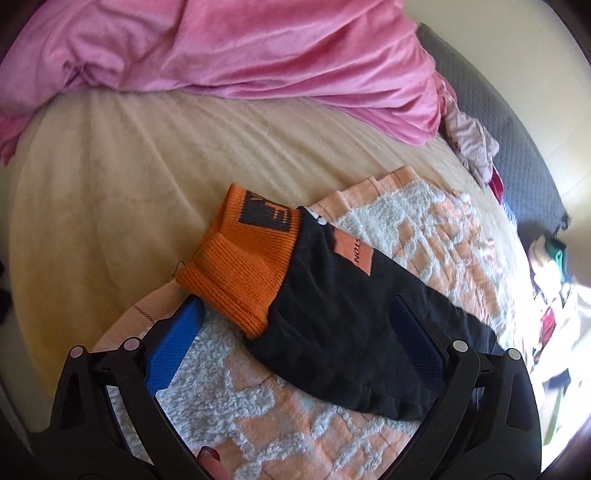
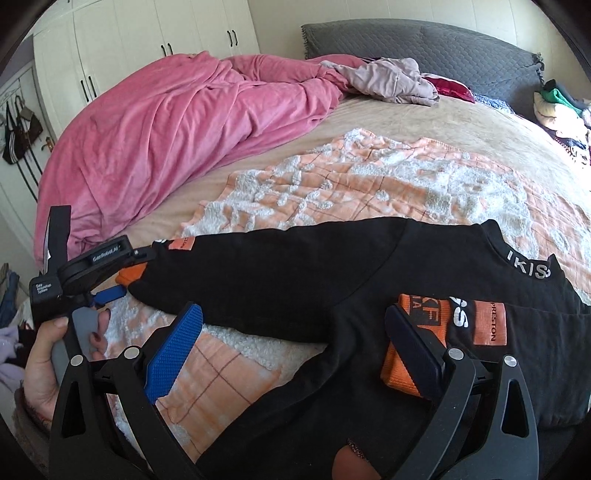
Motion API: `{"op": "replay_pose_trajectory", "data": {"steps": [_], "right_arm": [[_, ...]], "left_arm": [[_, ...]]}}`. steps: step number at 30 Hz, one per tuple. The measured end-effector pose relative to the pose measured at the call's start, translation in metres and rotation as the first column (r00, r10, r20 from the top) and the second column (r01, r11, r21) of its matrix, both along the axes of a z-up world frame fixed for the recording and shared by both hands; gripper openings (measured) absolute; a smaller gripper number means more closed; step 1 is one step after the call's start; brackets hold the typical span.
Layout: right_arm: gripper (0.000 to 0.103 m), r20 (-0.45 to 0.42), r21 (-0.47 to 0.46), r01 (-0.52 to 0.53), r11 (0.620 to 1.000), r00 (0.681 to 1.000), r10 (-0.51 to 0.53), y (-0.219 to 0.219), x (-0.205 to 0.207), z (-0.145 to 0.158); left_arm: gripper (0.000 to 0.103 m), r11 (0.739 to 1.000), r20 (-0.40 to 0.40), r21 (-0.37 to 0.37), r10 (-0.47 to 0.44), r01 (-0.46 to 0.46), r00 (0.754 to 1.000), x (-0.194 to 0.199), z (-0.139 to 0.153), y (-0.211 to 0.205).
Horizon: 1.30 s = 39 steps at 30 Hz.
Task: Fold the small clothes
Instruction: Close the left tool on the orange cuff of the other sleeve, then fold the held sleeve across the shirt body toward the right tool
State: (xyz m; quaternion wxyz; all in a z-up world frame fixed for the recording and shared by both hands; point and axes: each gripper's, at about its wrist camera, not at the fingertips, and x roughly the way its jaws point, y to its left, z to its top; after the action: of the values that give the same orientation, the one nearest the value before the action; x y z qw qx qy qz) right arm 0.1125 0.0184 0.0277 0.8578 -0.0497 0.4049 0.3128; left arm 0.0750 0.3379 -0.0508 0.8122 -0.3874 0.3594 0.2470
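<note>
Matt black cloth sweatshirt (image 2: 295, 258), seemingly cotton

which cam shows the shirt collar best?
Right wrist: the collar with its white lettering is in plain sight on the black shirt. Left wrist shows only a sleeve and its orange cuff, no collar.

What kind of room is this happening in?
Most likely a bedroom in someone's home. A wide bed with a grey padded headboard fills the view, a pink blanket lies bunched on it, and white wardrobe doors stand behind.
</note>
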Motion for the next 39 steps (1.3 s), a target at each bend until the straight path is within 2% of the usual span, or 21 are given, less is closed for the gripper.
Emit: {"op": "replay_pose_trajectory", "data": {"steps": [5, 7, 9, 10, 11, 12, 15, 18, 21, 25, 29, 39], "right_arm": [[0.098, -0.006, -0.027, 0.019, 0.999, 1.000, -0.019, -0.012, -0.003, -0.008], [0.098, -0.004, -0.032, 0.032, 0.999, 0.999, -0.032, -0.020, -0.004, -0.008], [0.098, -0.002, -0.030, 0.048, 0.998, 0.999, -0.048, -0.029, -0.005, -0.007], [0.098, 0.001, -0.031, 0.059, 0.998, 0.998, -0.059, -0.034, -0.006, -0.007], [0.098, 0.003, -0.031, 0.069, 0.997, 0.998, -0.069, -0.039, -0.007, -0.007], [0.098, 0.004, -0.031, 0.081, 0.996, 0.997, -0.080, -0.044, -0.008, -0.008], [0.098, -0.004, -0.029, 0.113, 0.993, 0.994, -0.113, -0.059, -0.011, -0.010], [0.098, -0.024, -0.018, 0.147, 0.989, 0.989, -0.148, -0.072, -0.011, -0.014], [0.098, -0.049, 0.009, 0.188, 0.982, 0.981, -0.187, -0.083, -0.010, -0.017], [0.098, -0.068, 0.051, 0.240, 0.969, 0.969, -0.236, -0.096, -0.012, -0.017], [0.098, 0.014, -0.013, 0.304, 0.952, 0.952, -0.304, -0.103, -0.021, -0.013], [0.098, 0.005, 0.016, 0.395, 0.918, 0.918, -0.395, -0.140, -0.030, -0.009]], "left_arm": [[0.092, 0.998, 0.026, 0.047, 0.045, -0.046, 0.999, 0.003, -0.004, -0.001], [0.080, 0.993, 0.004, 0.102, 0.061, -0.061, 0.998, 0.008, -0.002, -0.004], [0.057, 0.988, -0.016, 0.134, 0.080, -0.078, 0.997, 0.012, -0.003, -0.004], [0.052, 0.987, -0.016, 0.137, 0.091, -0.088, 0.996, 0.012, -0.004, -0.003], [0.039, 0.985, -0.016, 0.143, 0.100, -0.097, 0.995, 0.013, -0.004, -0.002], [0.024, 0.984, -0.012, 0.145, 0.106, -0.103, 0.994, 0.014, -0.005, -0.002], [0.007, 0.993, 0.046, 0.086, 0.077, -0.081, 0.996, 0.015, -0.006, 0.000], [0.006, 0.995, 0.131, 0.101, 0.011, -0.025, 0.991, 0.016, 0.008, -0.010], [0.005, 0.991, 0.232, 0.127, -0.081, 0.052, 0.969, 0.015, 0.031, -0.025], [0.005, 0.978, 0.294, 0.155, -0.182, 0.141, 0.938, 0.015, 0.053, -0.046], [0.005, 0.953, 0.352, 0.168, -0.295, 0.251, 0.888, 0.017, 0.071, -0.075], [0.005, 0.873, 0.435, 0.231, -0.488, 0.431, 0.756, 0.020, 0.098, -0.134]]}}
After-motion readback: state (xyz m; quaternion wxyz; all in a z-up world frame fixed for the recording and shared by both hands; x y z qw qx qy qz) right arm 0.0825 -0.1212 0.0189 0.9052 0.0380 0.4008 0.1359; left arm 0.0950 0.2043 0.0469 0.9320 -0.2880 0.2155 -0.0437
